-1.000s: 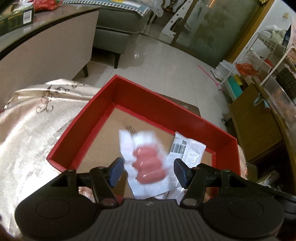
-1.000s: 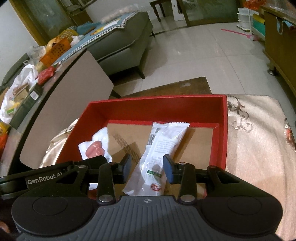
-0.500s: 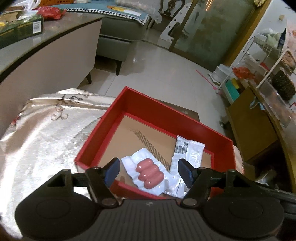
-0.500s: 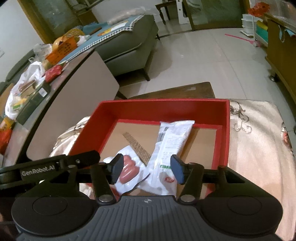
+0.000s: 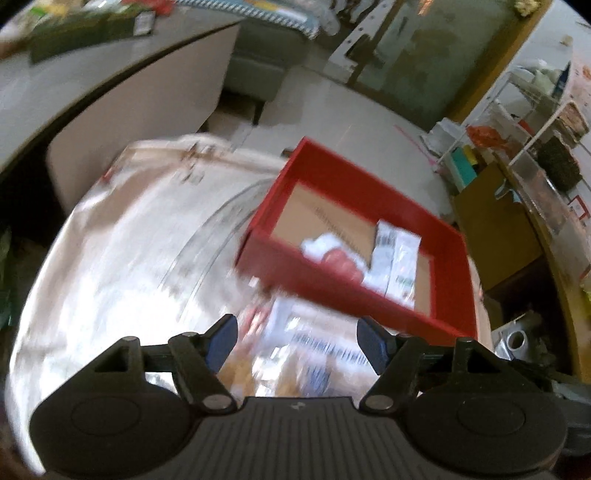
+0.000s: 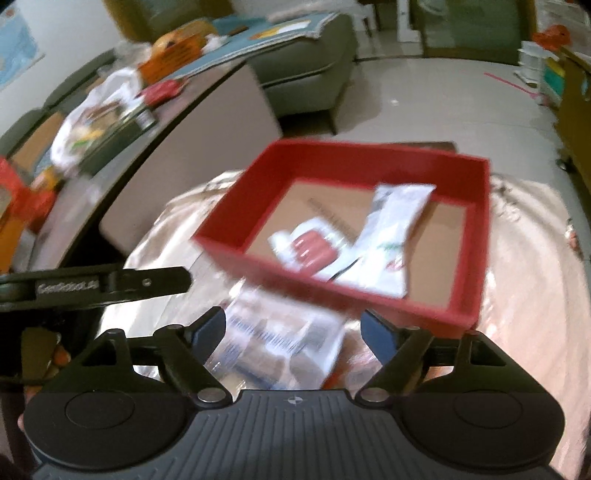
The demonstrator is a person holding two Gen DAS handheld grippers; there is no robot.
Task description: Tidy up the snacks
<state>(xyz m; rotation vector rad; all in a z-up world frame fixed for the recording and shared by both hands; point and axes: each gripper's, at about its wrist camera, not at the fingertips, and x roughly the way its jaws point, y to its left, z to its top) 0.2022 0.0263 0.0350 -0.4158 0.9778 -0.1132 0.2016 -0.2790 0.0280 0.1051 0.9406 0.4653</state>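
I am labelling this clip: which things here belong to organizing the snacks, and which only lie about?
For the job:
- red cardboard box
- pink sausage packet
- long white wrapped snack
- blurred clear packets in front

Lying about:
- grey sofa
- white plastic bag

Tablecloth: pale and shiny, with a dark scroll pattern near its far edge; strongly blurred in both views.
Sofa: grey-green, set on the tiled floor beyond the table, with a patterned throw spread over its seat.
Counter: curved, dark-edged, seen at left; its top is crowded with a white plastic bag, an orange basket and a dark box.
Wooden cabinet: brown, seen at right in the left wrist view.
Wire rack: white, behind the cabinet, loaded with items too blurred to identify.
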